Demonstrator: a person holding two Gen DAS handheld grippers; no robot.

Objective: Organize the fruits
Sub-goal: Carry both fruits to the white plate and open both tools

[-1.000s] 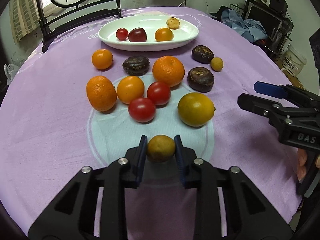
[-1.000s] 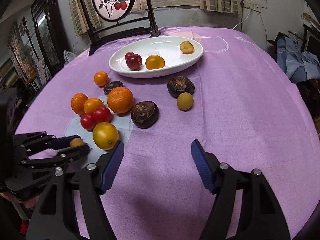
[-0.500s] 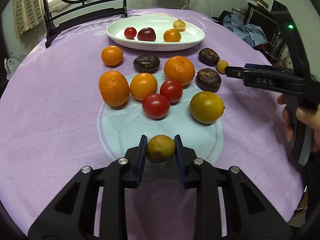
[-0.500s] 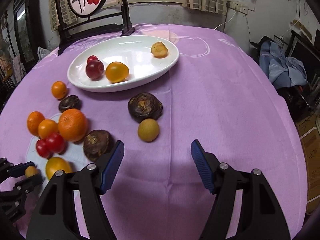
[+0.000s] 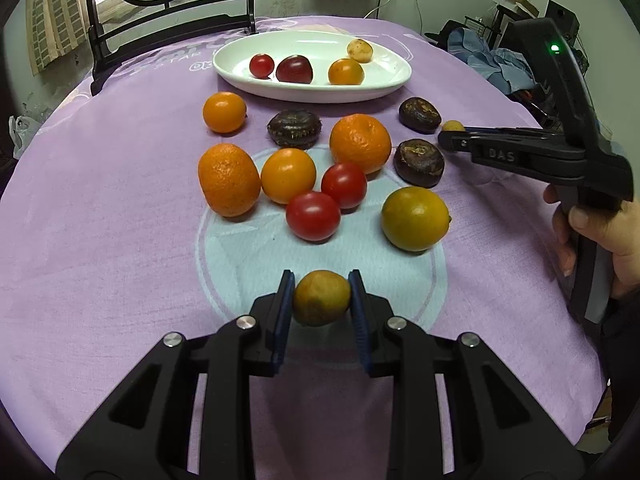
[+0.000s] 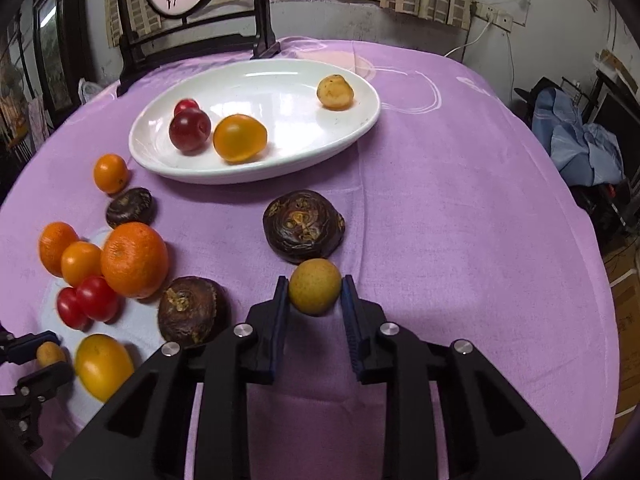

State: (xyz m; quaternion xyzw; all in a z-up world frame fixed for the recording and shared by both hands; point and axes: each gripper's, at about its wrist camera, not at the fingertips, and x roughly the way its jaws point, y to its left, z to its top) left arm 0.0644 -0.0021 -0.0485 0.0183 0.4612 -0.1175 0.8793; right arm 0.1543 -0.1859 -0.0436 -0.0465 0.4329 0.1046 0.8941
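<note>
Both grippers have a small fruit between their fingers. Left gripper point(image 5: 322, 298), black with blue pads, is closed on a small round yellow-brown fruit point(image 5: 321, 297); both pads press its sides, above the pale blue circle printed on the purple tablecloth point(image 5: 100, 240). Right gripper point(image 6: 315, 296), of the same kind, has its blue pads on the two sides of a second small yellow-brown fruit point(image 6: 315, 286). The left pad seems to touch it; on the right side I cannot tell if there is contact. This fruit sits just in front of a dark brown flat fruit point(image 6: 304, 226), and the two seem to touch.

Near the left gripper lie a yellow-green lemon-like fruit point(image 5: 415, 218), two red tomatoes point(image 5: 313, 216) close together, a smooth orange round fruit point(image 5: 288, 175) and a rough oval orange mandarin point(image 5: 229, 179) side by side. A larger round mandarin point(image 5: 360, 143) lies behind them. Further back are a second dark brown fruit point(image 5: 419, 157), a third dark one point(image 5: 294, 129) and a small orange fruit point(image 5: 224, 112).

At the far side stands a white oval ceramic dish point(image 6: 280, 80). In it are a small red tomato point(image 6: 185, 106), a dark red plum point(image 6: 189, 129), an orange-yellow round fruit point(image 6: 239, 137) and, apart from them near the rim, a pale yellow spotted fruit point(image 6: 335, 92). Behind the dish stands a black chair point(image 6: 192, 40).
</note>
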